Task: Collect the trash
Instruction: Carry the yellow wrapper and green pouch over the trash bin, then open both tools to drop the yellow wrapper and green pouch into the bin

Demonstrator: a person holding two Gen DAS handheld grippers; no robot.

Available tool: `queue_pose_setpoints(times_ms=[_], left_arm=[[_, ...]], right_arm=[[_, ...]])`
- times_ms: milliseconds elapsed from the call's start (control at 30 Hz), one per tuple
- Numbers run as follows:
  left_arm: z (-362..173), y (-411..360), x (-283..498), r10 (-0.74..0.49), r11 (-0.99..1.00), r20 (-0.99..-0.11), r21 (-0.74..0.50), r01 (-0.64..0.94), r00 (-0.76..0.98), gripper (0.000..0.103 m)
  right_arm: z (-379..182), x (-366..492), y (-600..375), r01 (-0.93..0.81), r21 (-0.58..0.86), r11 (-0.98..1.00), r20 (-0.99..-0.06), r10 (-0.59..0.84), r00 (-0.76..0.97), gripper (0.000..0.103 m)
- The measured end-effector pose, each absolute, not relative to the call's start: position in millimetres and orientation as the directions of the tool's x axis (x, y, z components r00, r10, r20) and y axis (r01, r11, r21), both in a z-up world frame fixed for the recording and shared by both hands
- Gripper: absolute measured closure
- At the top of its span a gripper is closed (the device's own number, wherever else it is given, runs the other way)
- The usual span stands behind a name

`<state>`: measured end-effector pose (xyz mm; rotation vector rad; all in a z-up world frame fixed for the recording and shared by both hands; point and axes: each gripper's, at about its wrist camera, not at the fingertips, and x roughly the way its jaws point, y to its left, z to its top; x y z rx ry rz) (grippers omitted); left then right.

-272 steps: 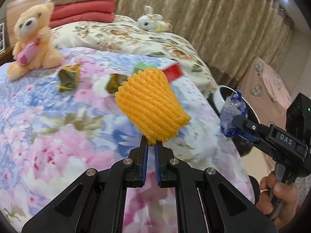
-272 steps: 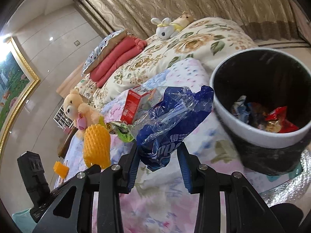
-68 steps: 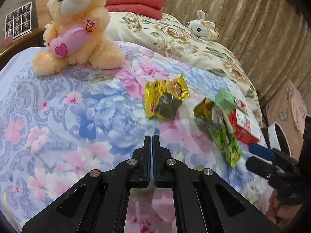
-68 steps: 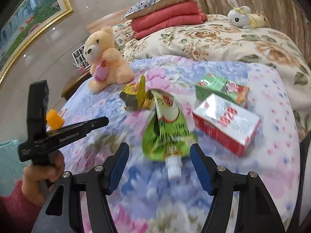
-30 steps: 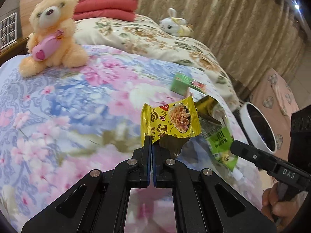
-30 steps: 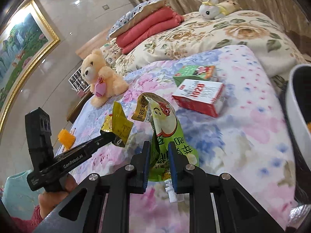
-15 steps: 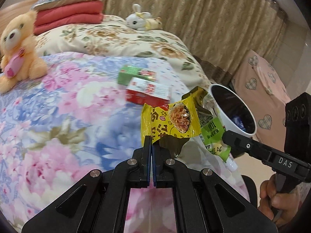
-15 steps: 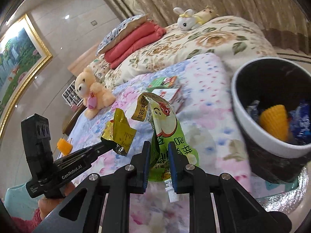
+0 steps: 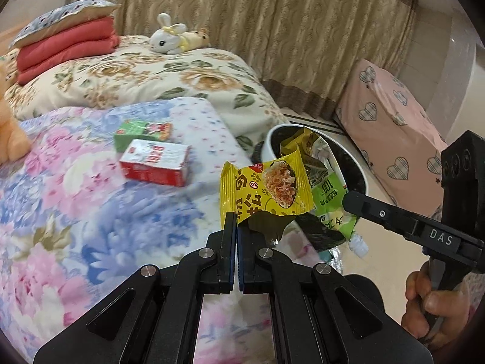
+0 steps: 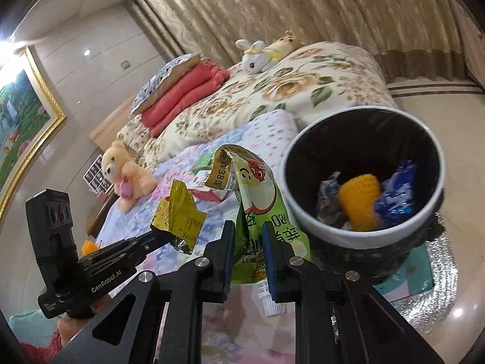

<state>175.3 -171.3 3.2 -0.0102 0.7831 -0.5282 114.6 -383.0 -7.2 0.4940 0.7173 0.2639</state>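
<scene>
Left gripper: jaws pinched tight on the lower edge of the yellow snack wrapper, which stands above the fingertips. Right gripper: jaws narrow, clamped on the green drink pouch; cap hangs below. Trash bin just right of the fingers; contents partly blurred, apparently wrappers.

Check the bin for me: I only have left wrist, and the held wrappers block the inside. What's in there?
Observer: Right wrist looks straight in. The bin holds an orange foam net, a blue wrapper and a crumpled silvery wrapper.
Operator: Right gripper's hold on the pouch?
Observer: The right gripper is shut on the green pouch. Both pads press on its lower part, and the white cap hangs below them.
</scene>
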Motion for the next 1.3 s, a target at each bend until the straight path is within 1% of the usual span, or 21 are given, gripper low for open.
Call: queue_pose_setpoints(times_ms=[733, 1300], left_arm=[[8.1, -249.4, 191.3, -0.474, 0.835, -0.686, -0.151, 0.529, 0.552, 0.103], [-3.0, -275.7, 213.6, -0.455, 0.831, -0.714, -0.126, 0.542, 0.532, 0.102]], right_arm=[[-8.6, 123.3, -450.0, 0.045, 0.497, 0.867, -0.582, 0.294, 0.758, 0.085], [-15.7, 141.4, -470.3, 0.087, 0.493, 0.866, -0.610, 0.273, 0.744, 0.085]])
